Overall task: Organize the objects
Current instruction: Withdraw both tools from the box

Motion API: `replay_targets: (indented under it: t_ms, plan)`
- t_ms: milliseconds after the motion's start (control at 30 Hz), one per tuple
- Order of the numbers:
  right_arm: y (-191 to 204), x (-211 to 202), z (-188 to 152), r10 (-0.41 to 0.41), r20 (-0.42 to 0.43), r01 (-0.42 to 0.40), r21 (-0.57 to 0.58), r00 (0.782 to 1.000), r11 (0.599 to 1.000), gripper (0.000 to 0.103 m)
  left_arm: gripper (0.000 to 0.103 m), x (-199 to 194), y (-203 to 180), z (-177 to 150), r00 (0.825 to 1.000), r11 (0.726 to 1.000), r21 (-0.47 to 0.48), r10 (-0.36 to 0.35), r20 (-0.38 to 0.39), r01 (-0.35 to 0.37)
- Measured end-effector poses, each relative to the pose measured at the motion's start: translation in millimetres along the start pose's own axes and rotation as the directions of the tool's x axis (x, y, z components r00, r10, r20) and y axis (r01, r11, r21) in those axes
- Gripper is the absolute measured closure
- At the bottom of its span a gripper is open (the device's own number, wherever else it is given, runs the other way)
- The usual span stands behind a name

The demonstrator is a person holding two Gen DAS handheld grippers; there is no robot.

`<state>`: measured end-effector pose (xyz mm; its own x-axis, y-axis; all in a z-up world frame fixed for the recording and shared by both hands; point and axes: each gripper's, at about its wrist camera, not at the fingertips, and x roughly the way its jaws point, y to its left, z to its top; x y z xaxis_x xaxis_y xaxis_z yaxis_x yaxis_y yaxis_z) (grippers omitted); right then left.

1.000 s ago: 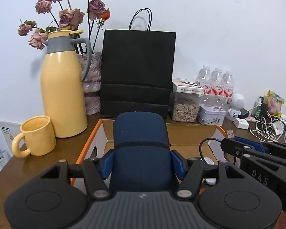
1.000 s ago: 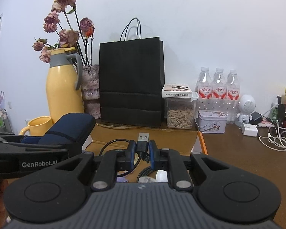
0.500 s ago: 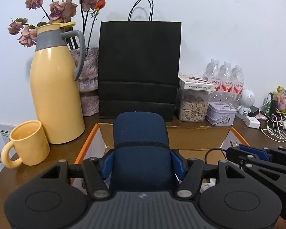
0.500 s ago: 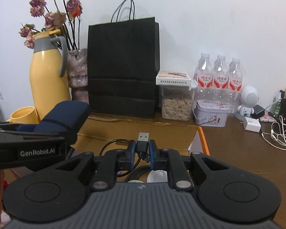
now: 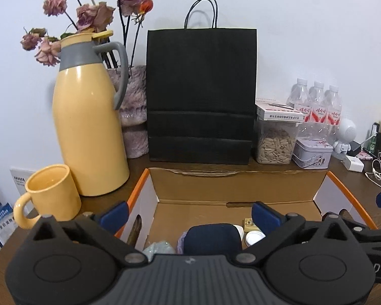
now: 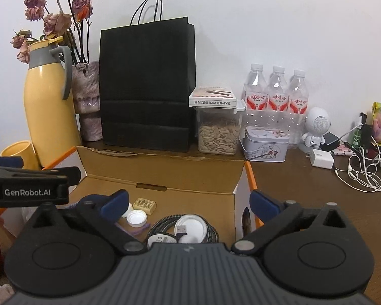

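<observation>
Both our grippers just let go: left gripper (image 5: 189,209) jaws have sprung wide and the navy pouch (image 5: 212,239) now lies in the cardboard box (image 5: 237,184); right gripper (image 6: 188,203) jaws spread too, USB cable (image 6: 181,228) dropped inside.

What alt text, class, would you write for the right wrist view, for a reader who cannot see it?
The right gripper, jaws wide open with nothing between them, hangs over an open cardboard box holding a coiled USB cable, bottle caps and a small packet. Behind stand a black paper bag, a yellow thermos jug and three water bottles.
</observation>
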<state>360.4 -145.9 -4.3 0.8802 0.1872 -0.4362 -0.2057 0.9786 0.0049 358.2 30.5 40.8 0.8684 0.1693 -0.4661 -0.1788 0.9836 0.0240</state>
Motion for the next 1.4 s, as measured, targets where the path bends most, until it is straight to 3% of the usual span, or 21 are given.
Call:
replay_targets:
  t_ms: [667, 1100, 1400]
  plan:
    - [2, -15, 1, 0.017, 0.029, -0.016, -0.009, 0.999, 1.000, 0.000, 0.000, -12, 4, -3, 0.998, 0.998, -0.013, -0.063, 0.007, 0.063]
    - [13, -63, 2, 0.054, 0.141, -0.043, -0.075, 0.989, 0.996, 0.000, 0.000, -55, 9, -10, 0.992, 0.994, 0.008, -0.107, 0.064, 0.107]
    - [16, -90, -22, 0.060, 0.142, -0.052, -0.063, 0.988, 0.997, 0.000, 0.000, -86, 14, -36, 0.992, 0.993, 0.007, -0.115, 0.060, 0.115]
